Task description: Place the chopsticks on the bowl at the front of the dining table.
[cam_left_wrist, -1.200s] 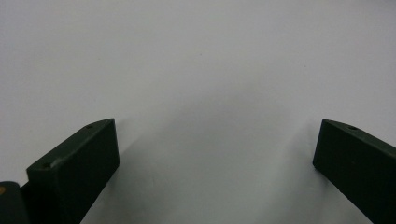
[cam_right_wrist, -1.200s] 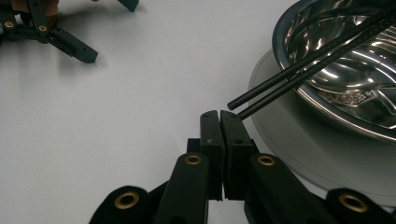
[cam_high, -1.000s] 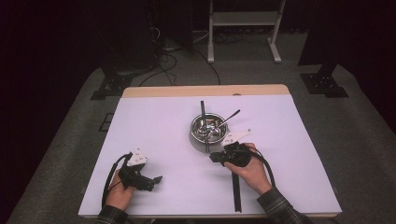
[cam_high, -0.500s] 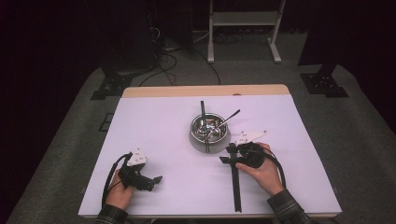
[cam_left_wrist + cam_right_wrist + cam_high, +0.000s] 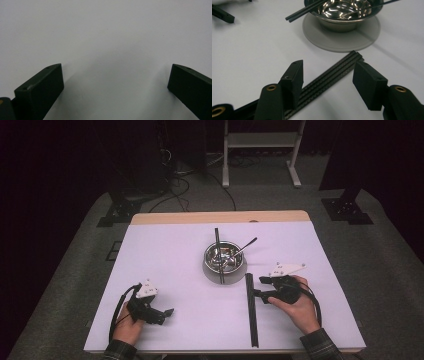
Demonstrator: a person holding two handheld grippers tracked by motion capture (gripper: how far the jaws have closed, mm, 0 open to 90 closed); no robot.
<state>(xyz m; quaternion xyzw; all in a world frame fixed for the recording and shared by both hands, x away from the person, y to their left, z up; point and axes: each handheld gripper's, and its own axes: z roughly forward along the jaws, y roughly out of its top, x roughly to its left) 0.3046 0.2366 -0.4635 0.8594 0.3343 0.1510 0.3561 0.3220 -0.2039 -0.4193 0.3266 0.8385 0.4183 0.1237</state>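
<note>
Right gripper view: right gripper (image 5: 328,75) fingers apart, straddling the black strips (image 5: 329,77) that lie flat on the white table (image 5: 249,50); left finger (image 5: 293,80) sits over the strips' edge, right finger (image 5: 368,85) just beside them. Strips' far end nearly touches the grey mat (image 5: 342,37) under the steel bowl (image 5: 344,15). High view: left gripper (image 5: 162,314) fingers apart, well apart from the strips.

Black ribbed rods (image 5: 329,77), silver bowl (image 5: 224,256), white table (image 5: 175,250)
</note>
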